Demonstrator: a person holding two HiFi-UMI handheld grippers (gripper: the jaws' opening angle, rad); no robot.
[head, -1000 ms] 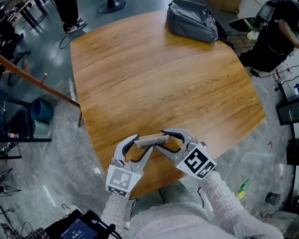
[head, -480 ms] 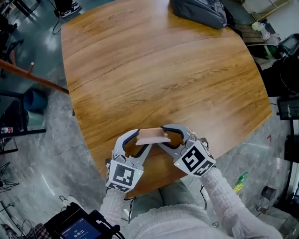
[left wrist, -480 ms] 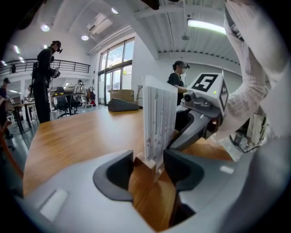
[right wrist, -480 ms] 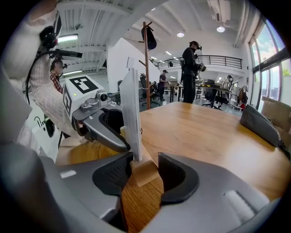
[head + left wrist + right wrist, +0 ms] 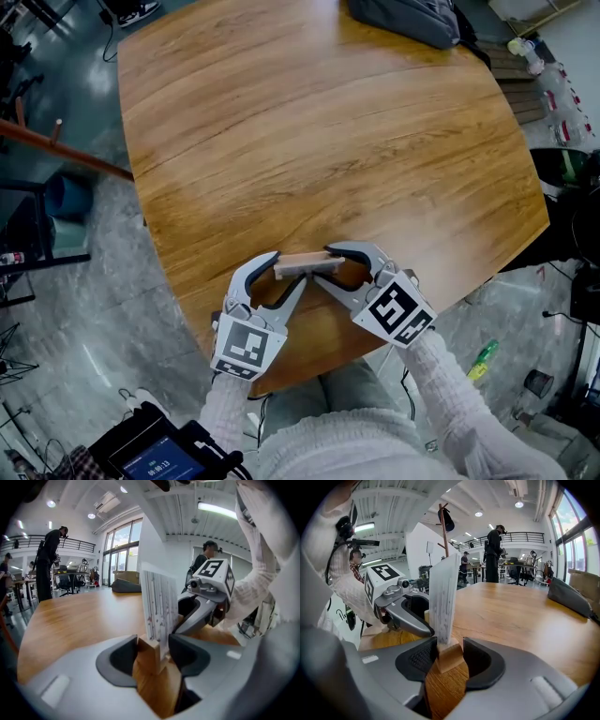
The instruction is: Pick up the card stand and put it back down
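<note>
- Card stand (image 5: 305, 264): upright at the near edge of the table (image 5: 281, 141), its base apparently resting on it.
- Left gripper (image 5: 152, 651) and right gripper (image 5: 450, 656): jaws clamped on opposite base ends (steadying the tall card).

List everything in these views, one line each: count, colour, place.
Table: one, brown wood, fills most of the head view.
Card stand: one, pale wood base with a white printed card upright in it, by the table's near edge.
Bag: one, grey, at the table's far edge.
Bin: one, blue, on the floor left of the table.
Bottle: one, green, on the floor to the right.
People: several, mostly in dark clothes, beyond the table.
Left gripper: one, grey, jaws closed on the stand's left end.
Right gripper: one, grey, jaws closed on its right end.
Sleeves: two, white, at the bottom of the head view.
</note>
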